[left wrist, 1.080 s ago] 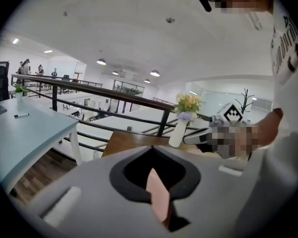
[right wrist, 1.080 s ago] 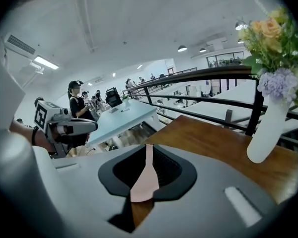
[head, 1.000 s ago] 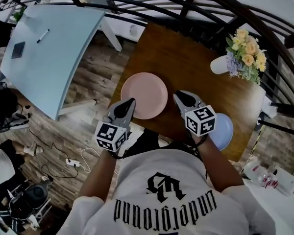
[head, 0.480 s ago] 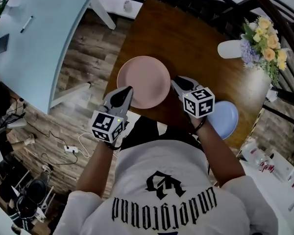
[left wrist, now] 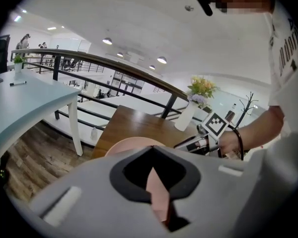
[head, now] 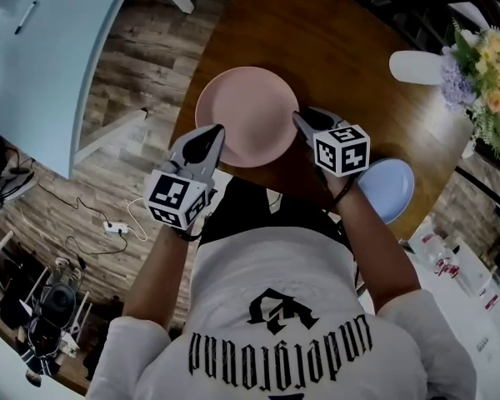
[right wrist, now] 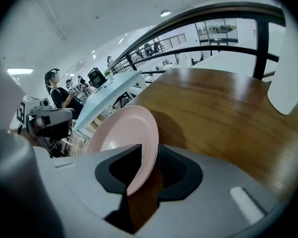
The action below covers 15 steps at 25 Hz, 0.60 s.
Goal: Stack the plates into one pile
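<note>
Left gripper point(head: 214, 132), right gripper point(head: 302, 117) each clamped on pink plate point(head: 246, 111) rim; uneven lift could slip it, striking bench point(head: 333, 48) or blue plate point(head: 392, 192).

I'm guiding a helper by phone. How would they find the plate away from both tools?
Find the brown wooden table. At its near right edge, by the person's right forearm, lies the blue plate. The only other one is the pink plate.
</note>
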Motion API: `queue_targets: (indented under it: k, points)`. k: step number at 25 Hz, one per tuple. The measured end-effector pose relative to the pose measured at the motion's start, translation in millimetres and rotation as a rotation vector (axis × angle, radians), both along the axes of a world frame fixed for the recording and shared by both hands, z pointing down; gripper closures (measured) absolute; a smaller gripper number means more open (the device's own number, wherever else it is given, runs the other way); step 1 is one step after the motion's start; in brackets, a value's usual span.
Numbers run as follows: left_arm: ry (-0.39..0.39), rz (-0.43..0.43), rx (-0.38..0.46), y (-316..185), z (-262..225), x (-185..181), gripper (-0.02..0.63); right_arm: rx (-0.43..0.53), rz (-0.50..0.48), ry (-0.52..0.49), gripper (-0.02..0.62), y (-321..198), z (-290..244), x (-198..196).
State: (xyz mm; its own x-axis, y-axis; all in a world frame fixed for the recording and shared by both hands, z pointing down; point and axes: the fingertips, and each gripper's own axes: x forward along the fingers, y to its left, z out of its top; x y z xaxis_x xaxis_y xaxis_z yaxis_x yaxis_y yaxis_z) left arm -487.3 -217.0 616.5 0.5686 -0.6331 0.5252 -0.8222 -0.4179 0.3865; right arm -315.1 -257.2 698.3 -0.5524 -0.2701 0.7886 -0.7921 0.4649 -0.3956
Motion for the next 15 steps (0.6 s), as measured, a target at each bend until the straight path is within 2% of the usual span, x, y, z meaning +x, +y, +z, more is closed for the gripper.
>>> queue_targets:
  k: [12,14,15]
  points:
    - [0.010,0.017,-0.022,-3,13,4,0.560,-0.055,0.018,0.020,0.515,-5,33,-6]
    - [0.010,0.018,-0.022,-4,13,4,0.560,-0.061,0.031,0.026,0.525,-5,36,-6]
    - [0.011,0.019,-0.022,-4,12,4,0.560,-0.061,0.036,0.030,0.549,-5,37,-5]
